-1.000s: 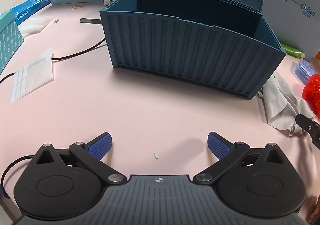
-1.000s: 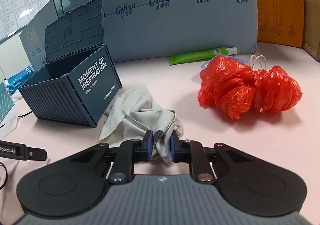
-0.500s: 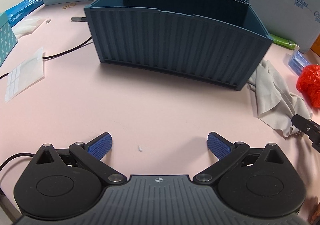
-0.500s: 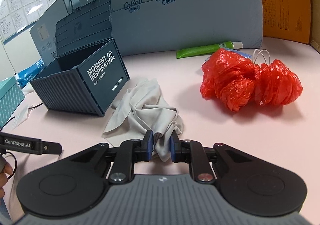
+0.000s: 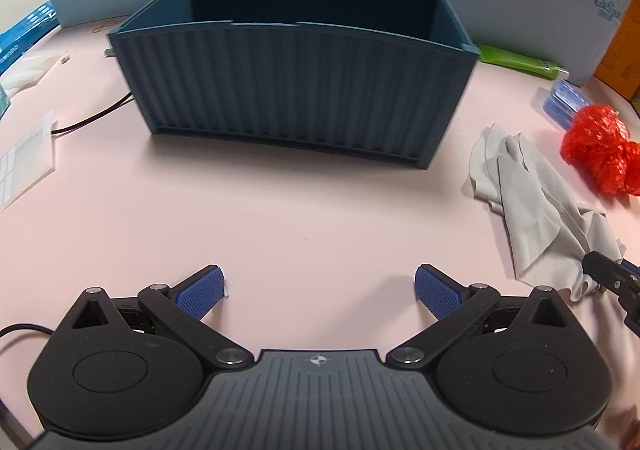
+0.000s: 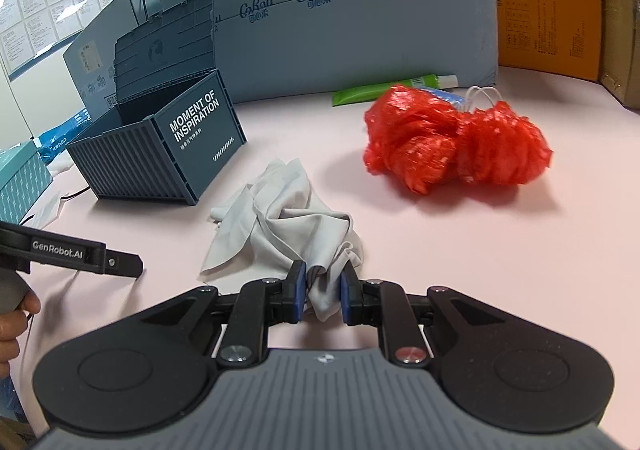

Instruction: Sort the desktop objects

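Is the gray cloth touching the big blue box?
Apart. In the left wrist view, bare pink table shows between the gray cloth and the blue box. The right gripper pinches the cloth's near end.

- A broad stretch of bare pink surface lies between the wide-spread blue-padded fingers of the left gripper and the ribbed dark-blue plastic container box.
- The box's top is open, its lid standing upright behind it; its front wall blocks a low, straight approach.
- On the box's right lies a crumpled grey cloth, near the box's corner but apart from it.
- A crumpled red plastic bag sits well right of the cloth, with bare surface between.
- A black cable crosses the surface left of the box.
- Tall light-blue cardboard closes the far side.
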A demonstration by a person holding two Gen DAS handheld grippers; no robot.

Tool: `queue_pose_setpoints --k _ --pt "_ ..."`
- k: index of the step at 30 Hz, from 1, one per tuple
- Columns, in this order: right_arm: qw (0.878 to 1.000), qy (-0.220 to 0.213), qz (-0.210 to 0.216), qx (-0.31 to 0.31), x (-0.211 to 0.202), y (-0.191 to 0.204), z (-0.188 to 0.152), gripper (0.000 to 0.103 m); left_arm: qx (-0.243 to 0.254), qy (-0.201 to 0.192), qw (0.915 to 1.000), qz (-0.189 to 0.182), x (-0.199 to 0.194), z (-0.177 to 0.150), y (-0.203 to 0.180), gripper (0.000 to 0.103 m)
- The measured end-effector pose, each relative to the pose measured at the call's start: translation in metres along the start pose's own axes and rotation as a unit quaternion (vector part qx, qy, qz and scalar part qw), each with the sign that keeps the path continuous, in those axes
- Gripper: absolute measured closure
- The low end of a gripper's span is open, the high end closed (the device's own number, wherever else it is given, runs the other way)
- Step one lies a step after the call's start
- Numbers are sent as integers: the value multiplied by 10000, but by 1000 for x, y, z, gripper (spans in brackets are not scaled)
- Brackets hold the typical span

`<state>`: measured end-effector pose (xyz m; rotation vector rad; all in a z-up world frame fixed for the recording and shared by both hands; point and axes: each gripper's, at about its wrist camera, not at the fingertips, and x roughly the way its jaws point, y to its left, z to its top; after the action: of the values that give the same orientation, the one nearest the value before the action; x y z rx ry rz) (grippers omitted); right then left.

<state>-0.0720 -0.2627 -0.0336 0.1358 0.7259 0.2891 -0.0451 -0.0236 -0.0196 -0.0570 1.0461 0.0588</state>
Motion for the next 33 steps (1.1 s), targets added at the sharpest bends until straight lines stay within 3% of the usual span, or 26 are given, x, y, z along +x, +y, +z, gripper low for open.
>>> queue_pose_setpoints --k 12,23,27,29,30,33 --pt "9996 -94 -280 17 -9 -17 -2 84 56 4 10000 -19 3 4 -6 1" --pt "9980 -248 -556 166 -11 -34 -1 63 169 12 9999 -6 6 7 -9 1" --pt "9975 -309 -615 147 -9 -37 -3 42 209 17 9998 -14 6 8 -9 1" --pt "9981 -308 -527 62 -7 -37 -3 23 234 16 9997 -15 6 8 -9 1" --pt "9978 -258 -613 -49 -4 -35 -4 0 246 13 9997 -16 6 8 -9 1" --pt "9962 -154 -806 -301 -1 -30 -6 0 275 1 9996 -34 6 8 -9 1"
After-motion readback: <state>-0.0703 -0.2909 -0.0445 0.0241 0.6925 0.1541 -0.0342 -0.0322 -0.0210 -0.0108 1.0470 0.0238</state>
